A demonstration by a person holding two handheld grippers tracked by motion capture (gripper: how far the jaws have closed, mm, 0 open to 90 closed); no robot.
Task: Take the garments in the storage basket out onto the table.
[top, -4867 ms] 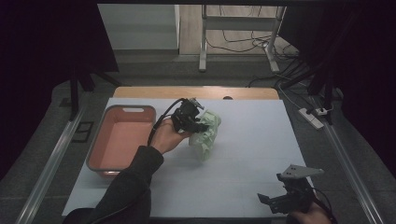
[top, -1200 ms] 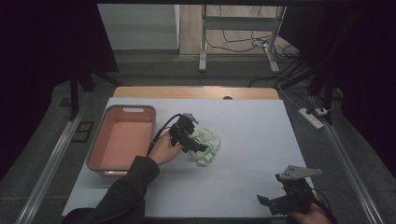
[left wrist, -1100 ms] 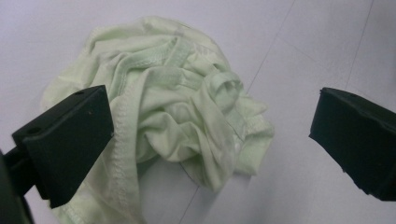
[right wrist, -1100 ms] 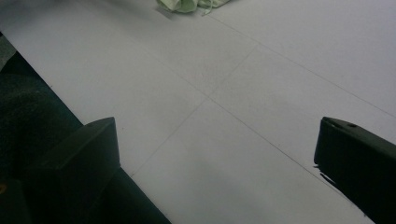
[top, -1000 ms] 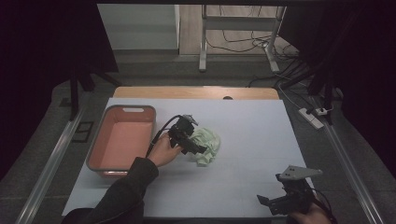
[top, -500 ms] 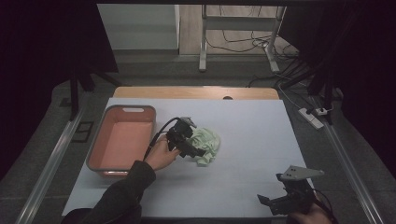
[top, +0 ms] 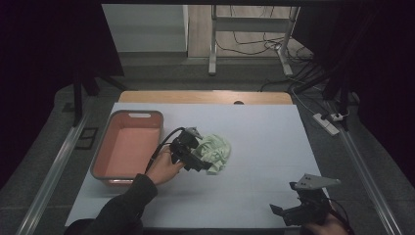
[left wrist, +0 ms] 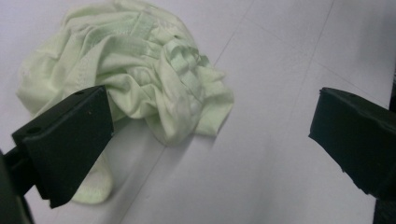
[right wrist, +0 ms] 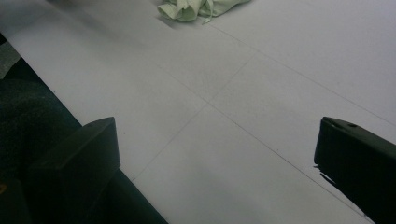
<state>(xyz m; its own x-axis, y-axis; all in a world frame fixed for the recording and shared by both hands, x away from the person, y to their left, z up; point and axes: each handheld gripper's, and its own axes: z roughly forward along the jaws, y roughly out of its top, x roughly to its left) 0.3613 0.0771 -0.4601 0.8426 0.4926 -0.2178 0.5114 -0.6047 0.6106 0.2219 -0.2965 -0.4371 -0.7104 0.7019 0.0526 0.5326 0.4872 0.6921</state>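
The white-covered bench point(top: 264, 147) carries a shallow salmon-pink plastic bin point(top: 128, 147) at its left side and, just beside the bin's right wall, a crumpled pale-green cloth point(top: 215, 152) lying in a loose heap. The left tool point(top: 193, 155) hangs at the cloth's near-left edge with its jaws spread wide; in the left gripper view one jaw overlaps the fabric's edge and the other stands apart over bare bench, so nothing is gripped. This looks like the approach to a pick-up: the next move calls for lowering onto a thick fold and closing there. The right tool point(top: 293, 213) rests open near the bench's front right corner, well apart from the cloth.
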